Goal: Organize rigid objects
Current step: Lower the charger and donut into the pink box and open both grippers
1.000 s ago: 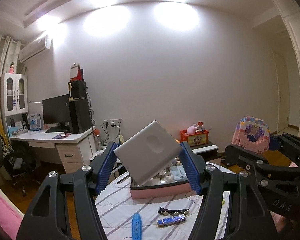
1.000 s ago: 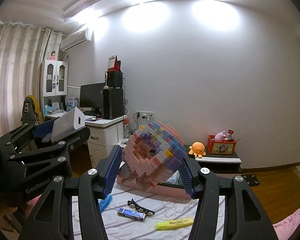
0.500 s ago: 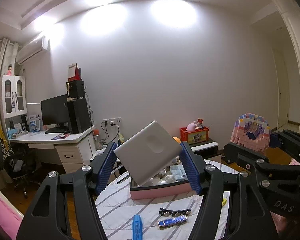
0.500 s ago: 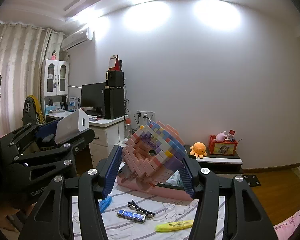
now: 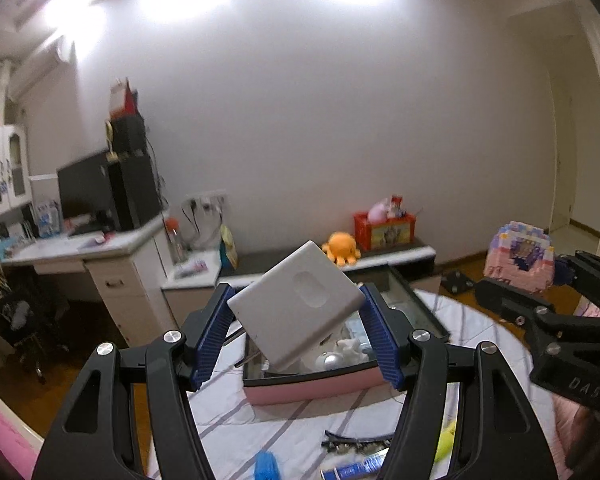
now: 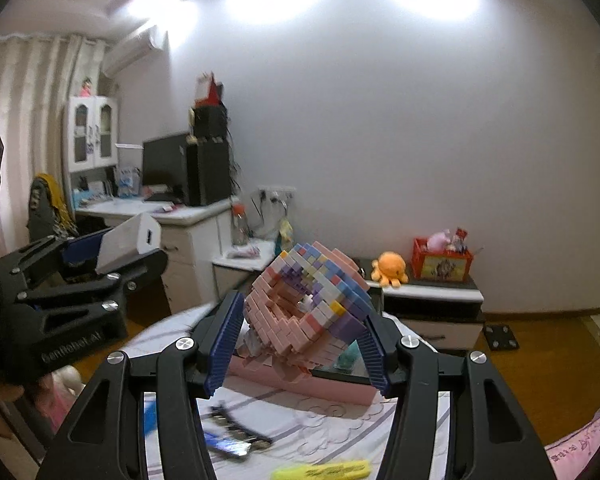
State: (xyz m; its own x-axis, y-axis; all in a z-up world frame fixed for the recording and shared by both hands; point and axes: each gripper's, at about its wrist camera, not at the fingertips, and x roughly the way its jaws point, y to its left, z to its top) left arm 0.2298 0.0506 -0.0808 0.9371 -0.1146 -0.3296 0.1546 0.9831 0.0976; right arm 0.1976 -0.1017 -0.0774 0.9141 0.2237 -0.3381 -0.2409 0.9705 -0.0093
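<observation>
My left gripper (image 5: 296, 332) is shut on a white power bank (image 5: 294, 306), held tilted above the near edge of the pink storage box (image 5: 312, 390). My right gripper (image 6: 300, 340) is shut on a pastel block-built model (image 6: 306, 306), held above the pink storage box (image 6: 300, 386). The box holds several small items. From the left wrist view the right gripper and the block model (image 5: 518, 256) are at the far right. From the right wrist view the left gripper and the power bank (image 6: 128, 242) are at the far left.
On the striped tablecloth (image 5: 228, 420) in front of the box lie a black hair clip (image 5: 356, 442), a blue tube (image 5: 354, 470), a blue item (image 5: 266, 466) and a yellow highlighter (image 6: 320, 472). A desk (image 5: 92, 248) and a low cabinet (image 6: 432, 296) stand beyond.
Both grippers have tilted down and moved towards the pink box, which now shows larger and higher in both views. Both still hold their objects.
</observation>
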